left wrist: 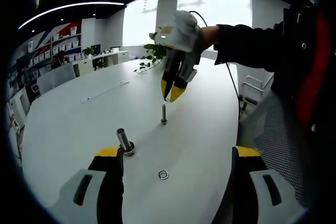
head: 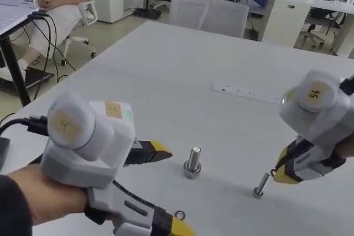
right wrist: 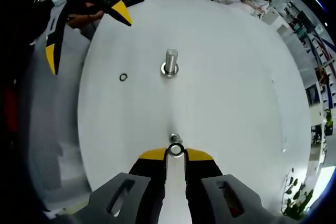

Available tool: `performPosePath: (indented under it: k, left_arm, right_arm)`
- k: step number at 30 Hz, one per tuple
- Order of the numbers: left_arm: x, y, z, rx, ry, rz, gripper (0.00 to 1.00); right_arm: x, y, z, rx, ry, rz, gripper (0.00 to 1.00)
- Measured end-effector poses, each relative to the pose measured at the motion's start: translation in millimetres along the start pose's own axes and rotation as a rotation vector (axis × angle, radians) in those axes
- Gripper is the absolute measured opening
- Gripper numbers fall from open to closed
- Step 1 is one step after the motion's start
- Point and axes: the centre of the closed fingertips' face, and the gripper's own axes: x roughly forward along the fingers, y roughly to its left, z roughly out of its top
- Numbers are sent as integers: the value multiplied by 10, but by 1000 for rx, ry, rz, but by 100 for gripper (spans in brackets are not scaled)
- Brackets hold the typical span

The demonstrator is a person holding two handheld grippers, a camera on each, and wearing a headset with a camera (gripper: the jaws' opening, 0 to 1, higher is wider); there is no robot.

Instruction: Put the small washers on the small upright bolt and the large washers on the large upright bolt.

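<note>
The left hand-held gripper (head: 171, 189) hangs with its jaws spread wide, gripping nothing. A loose washer (head: 180, 214), a thin flat metal ring, lies on the smooth white desk (head: 166, 70) just beside its lower jaw. Next stands the large bolt (head: 192, 161), a stout threaded steel stud with a wider ring at its foot, then the slim small bolt (head: 261, 185). The right hand-held gripper (head: 284, 174), nearly closed, pinches a small washer (right wrist: 176, 150) just above that bolt's tip. The ring should probably be held level and its hole centred on the tip before release.
</note>
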Motion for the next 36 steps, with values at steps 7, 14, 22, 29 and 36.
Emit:
performPosePath:
  k: [7,14,22,29,36]
  left_arm:
    - [4,18,-6,-6,-1,5,85]
    - [9,28,-19,-12,0,8,85]
    - [8,32,-24,-15,-1,7,84]
    - [13,26,-28,-17,2,4,84]
    - [20,36,-34,-21,6,4,84]
  right_arm:
    - [66,-27,27,-14,9,10,13]
    - [125,-38,9,-18,21,22,13]
    - [172,-38,-18,-18,35,33,13]
    - [242,-35,-31,-13,39,47,13]
    - [362,-14,-49,-14,50,59,13]
